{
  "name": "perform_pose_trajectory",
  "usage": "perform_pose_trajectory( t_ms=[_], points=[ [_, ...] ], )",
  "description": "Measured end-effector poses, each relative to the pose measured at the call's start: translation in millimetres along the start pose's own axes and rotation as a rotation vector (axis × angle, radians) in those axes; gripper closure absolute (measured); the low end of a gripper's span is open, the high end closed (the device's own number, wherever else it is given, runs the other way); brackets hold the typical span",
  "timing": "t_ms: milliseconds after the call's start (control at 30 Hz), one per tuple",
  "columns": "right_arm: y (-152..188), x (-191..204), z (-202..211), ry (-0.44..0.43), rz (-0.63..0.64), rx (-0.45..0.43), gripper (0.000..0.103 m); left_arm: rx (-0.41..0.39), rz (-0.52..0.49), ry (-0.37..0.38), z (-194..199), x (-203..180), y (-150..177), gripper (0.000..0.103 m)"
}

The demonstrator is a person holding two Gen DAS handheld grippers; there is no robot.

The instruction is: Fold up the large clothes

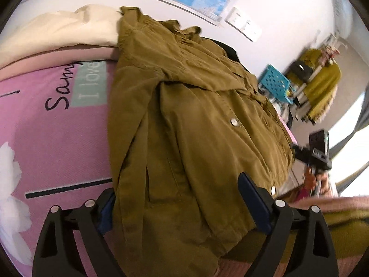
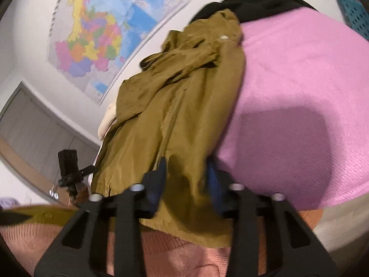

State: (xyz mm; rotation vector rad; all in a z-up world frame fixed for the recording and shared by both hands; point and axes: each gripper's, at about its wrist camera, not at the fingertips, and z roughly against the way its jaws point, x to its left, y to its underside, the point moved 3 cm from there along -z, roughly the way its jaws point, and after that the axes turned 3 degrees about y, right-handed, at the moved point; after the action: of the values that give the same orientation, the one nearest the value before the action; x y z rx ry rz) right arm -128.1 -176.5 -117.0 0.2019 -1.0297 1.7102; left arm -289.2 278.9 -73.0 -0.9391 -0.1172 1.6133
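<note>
Right gripper (image 2: 186, 180) clamped on the olive jacket (image 2: 175, 115) hem — apparently to lift it for folding. Left gripper (image 1: 182, 207) spread wide, straddling the hem over the pink blanket (image 1: 57, 138) — nothing grasped.

1. The olive jacket (image 1: 196, 127) covers the left tongs' (image 1: 180, 205) left finger tip.
2. Its hem hides the right tongs' (image 2: 186, 180) grip point.
3. The far rack (image 1: 318, 85) is blurred.
4. The bedspread lettering (image 1: 62, 92) is cut off.

A bedroom: pink bedspread (image 2: 299, 73), pillow (image 1: 62, 30) (cream); wall map (image 2: 96, 34).
</note>
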Motion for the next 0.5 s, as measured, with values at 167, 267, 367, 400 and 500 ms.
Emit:
perform_pose_trajectory(
  t_ms=[167,267,367,400,500],
  points=[
    [-5.7,8.4,22.7,-0.086,-0.012,-0.072,0.098,0.01,0.039,-0.159,-0.6,3.4,-8.3,0.084],
    [-14.6,27.4,51.2,-0.123,0.03,-0.151,0.099,-0.019,0.143,-0.038,17.2,12.8,-14.7,0.096],
    [-21.8,55.0,85.1,-0.158,0.113,-0.231,0.099,-0.09,0.154,0.042,43.2,9.6,-18.2,0.097],
    [-23.2,62.5,97.5,-0.179,0.135,-0.26,0.099,-0.105,0.14,0.074,50.9,5.4,-16.5,0.097],
    [-22.4,65.7,105.5,-0.132,0.171,-0.258,0.099,-0.07,0.093,0.073,52.5,-0.8,-6.8,0.093]
  ],
)
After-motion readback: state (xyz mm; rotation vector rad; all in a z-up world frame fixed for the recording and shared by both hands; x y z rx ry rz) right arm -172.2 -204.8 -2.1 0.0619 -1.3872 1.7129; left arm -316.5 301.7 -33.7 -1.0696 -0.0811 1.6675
